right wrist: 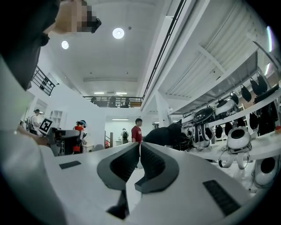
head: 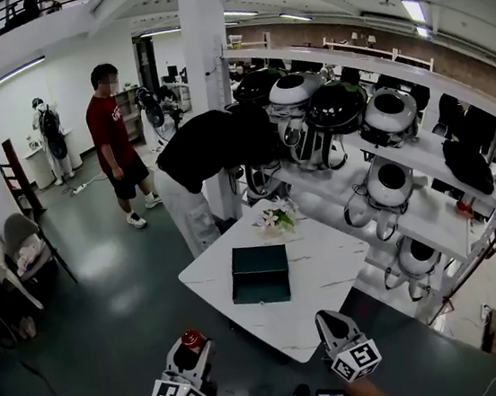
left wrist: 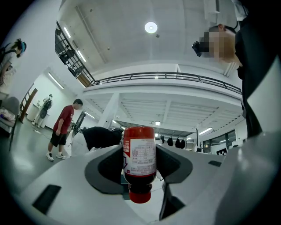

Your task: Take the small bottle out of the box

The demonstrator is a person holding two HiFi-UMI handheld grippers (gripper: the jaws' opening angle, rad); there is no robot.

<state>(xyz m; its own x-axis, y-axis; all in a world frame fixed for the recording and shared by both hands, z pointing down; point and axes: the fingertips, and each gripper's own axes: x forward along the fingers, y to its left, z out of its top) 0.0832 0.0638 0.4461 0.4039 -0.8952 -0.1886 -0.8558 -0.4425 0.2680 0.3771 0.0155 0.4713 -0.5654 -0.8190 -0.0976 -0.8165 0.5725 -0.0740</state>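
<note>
White table point(head: 325, 268): green box point(head: 260, 273), perhaps flowers point(head: 274, 219)

A small bunch of flowers point(head: 273, 219) stands at the white table's point(head: 330, 272) far corner; a person in red point(head: 113, 133) stands beyond; another in black point(head: 201, 153) bends beside shelves point(head: 431, 214) of helmet-like units point(head: 389, 185).

A glossy dark grey floor point(head: 106, 293) runs between white walls point(head: 66, 90), with a white square column point(head: 207, 62) rising near the middle. A tube light point(head: 14, 72) is lit high on the left wall, and a round ceiling lamp point(left wrist: 151, 27) glows above a railed upper gallery point(left wrist: 167, 77). Long white shelves point(head: 436, 217) along the right carry rounded white and black machines. A white marbled tabletop point(head: 330, 268) stands in front of them. A padded chair point(head: 20, 245) sits at the left. A person in a red shirt point(head: 112, 129) stands near another person bending over in a black top point(head: 205, 148).
</note>
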